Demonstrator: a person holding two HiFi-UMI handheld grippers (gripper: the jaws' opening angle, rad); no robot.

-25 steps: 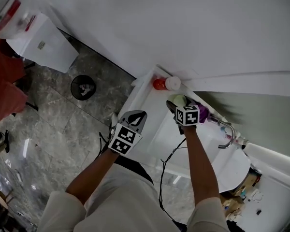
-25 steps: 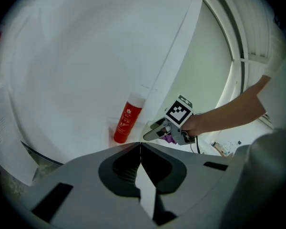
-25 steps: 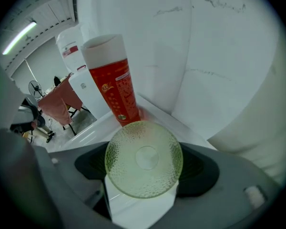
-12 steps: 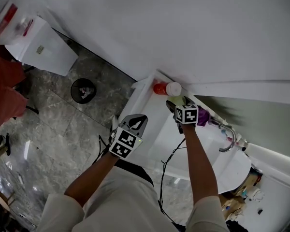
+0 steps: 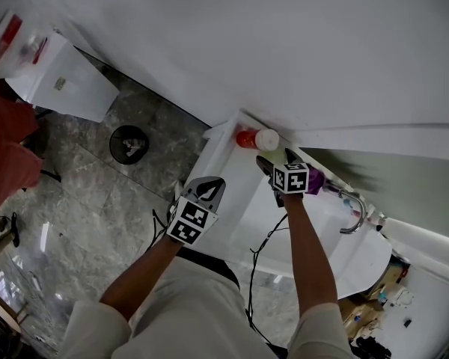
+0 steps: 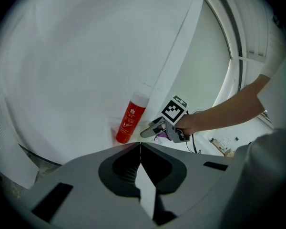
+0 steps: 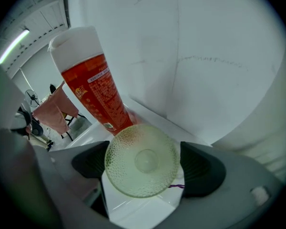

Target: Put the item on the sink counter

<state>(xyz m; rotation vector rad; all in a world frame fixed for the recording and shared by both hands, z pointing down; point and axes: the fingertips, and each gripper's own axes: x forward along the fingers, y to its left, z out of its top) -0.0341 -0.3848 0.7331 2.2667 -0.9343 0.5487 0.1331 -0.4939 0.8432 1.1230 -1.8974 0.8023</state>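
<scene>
Bowl point(image 7: 142, 160) sat between the right tool's point(image 5: 278, 158) just-spreading jaws at the surface's point(image 5: 232, 194) back edge, left tool point(image 6: 139, 145) pressed together.

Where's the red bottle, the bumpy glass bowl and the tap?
Red bottle point(image 7: 97, 97): right gripper view, on its red body.
Glass bowl point(image 7: 142, 160): right gripper view, on its round middle.
Tap point(image 5: 359, 212): head view, on its curved spout.
</scene>
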